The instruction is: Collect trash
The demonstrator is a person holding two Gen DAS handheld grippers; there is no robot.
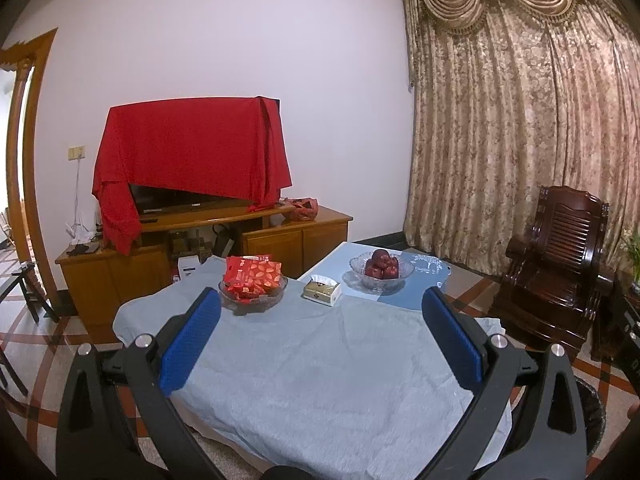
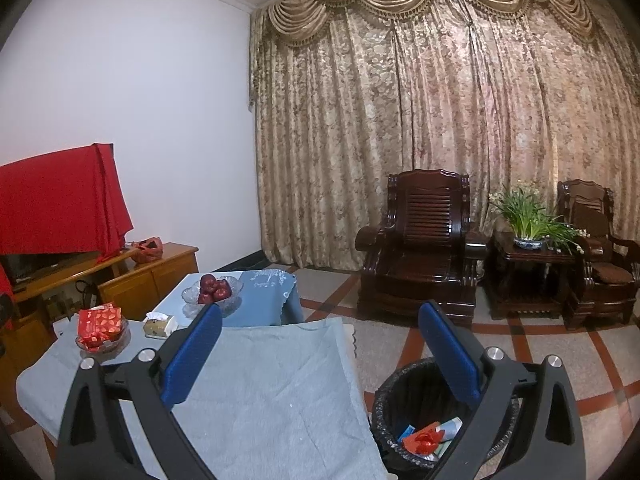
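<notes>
Left gripper (image 1: 320, 328) hangs over the bench (image 1: 320, 368), jaws spread and empty. Right gripper (image 2: 320, 344) likewise gapes, nothing held; the trash bin (image 2: 390, 394) sits at its five o'clock, wrappers (image 2: 424, 438) inside, nearer this hand.

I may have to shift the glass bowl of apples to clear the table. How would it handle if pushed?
The glass bowl probably feels heavy and breakable. It sits on a loose cloth, so pushing may bunch the fabric instead of sliding. The piled apples could roll off if jolted.
</notes>
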